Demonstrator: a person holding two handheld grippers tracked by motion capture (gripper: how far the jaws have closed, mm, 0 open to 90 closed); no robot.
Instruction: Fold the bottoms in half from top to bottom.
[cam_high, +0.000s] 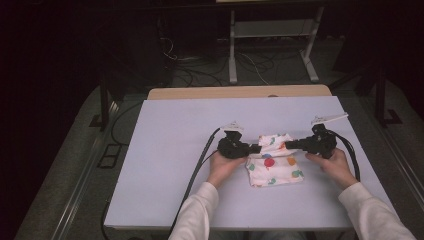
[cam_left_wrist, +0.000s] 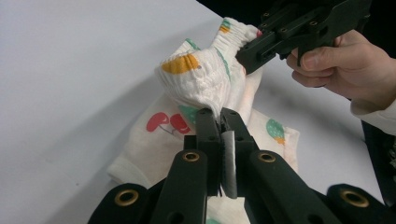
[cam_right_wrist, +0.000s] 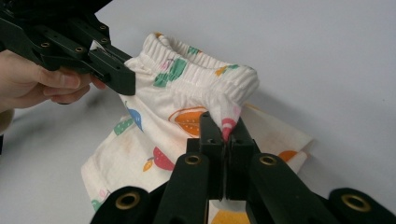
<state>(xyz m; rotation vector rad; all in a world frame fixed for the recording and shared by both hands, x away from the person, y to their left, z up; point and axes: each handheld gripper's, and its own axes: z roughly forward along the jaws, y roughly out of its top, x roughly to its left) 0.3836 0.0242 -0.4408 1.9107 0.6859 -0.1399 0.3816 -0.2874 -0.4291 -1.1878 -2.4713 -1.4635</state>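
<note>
A small white garment (cam_high: 274, 162) printed with coloured fruit lies near the middle of the white table (cam_high: 165, 150). Its elastic waistband (cam_left_wrist: 201, 74) is lifted off the table, and the rest of the cloth trails down flat. My left gripper (cam_left_wrist: 219, 117) is shut on one side of the waistband; in the high view the left gripper (cam_high: 256, 148) sits at the cloth's left. My right gripper (cam_right_wrist: 223, 127) is shut on the opposite side of the garment's waistband (cam_right_wrist: 201, 77); in the high view the right gripper (cam_high: 289, 145) comes in from the right. The jaws face each other.
The table's wooden far edge (cam_high: 240, 91) lies beyond the white surface. Cables (cam_high: 197, 165) trail from both grippers toward the front edge. A metal stand (cam_high: 272, 45) and loose wires are on the dark floor behind.
</note>
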